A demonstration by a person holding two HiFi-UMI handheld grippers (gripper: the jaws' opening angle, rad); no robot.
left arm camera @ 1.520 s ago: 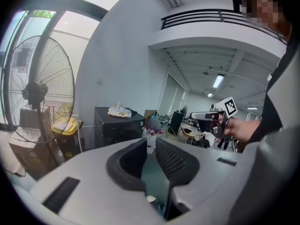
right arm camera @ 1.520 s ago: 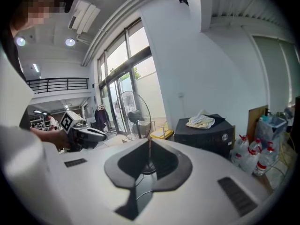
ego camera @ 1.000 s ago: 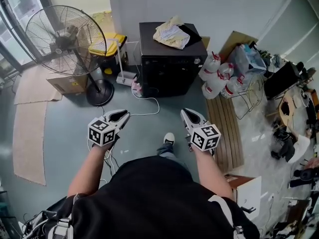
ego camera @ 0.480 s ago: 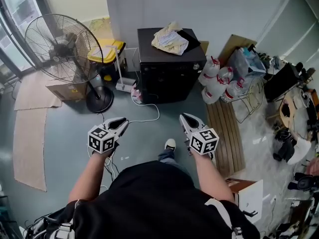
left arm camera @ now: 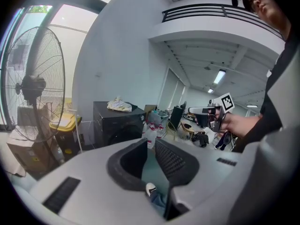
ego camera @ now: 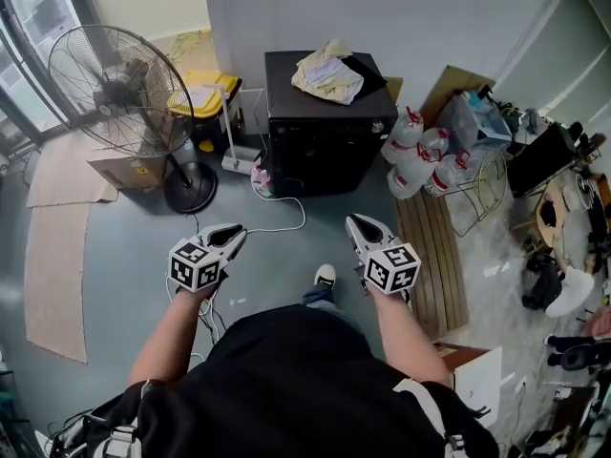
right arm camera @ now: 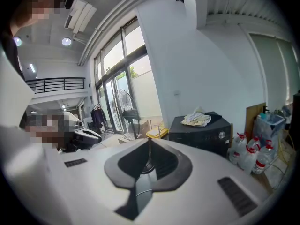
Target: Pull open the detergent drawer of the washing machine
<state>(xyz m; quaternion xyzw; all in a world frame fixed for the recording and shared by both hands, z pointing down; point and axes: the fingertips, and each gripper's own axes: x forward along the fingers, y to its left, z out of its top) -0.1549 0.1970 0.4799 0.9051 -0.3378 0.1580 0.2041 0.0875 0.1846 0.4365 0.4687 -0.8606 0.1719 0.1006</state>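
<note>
Washing machine (ego camera: pixel 329 127) well ahead, left tool (ego camera: pixel 237 230) slightly parted, right tool (ego camera: pixel 354 221) clenched, both empty.

The washing machine (ego camera: pixel 325 132) is set against the wall (ego camera: pixel 410 8), straight ahead of the left gripper (ego camera: pixel 232 231) and the right gripper (ego camera: pixel 356 223) and well apart from both. A cloth (ego camera: pixel 329 70) is laid on its top. A cable (ego camera: pixel 286 219) is trailed between machine and tongs. Ahead and left of the left gripper a fan (ego camera: pixel 119 89) is placed, with a cardboard box (ego camera: pixel 124 165) just beside its base and a bin (ego camera: pixel 205 98) between fan and machine. Ahead and right of the right gripper, water jugs (ego camera: pixel 415 156) are clustered beside the machine. A slatted board (ego camera: pixel 441 256) is laid to that gripper's right. A shoe (ego camera: pixel 325 277) is seen between the tongs.
</note>
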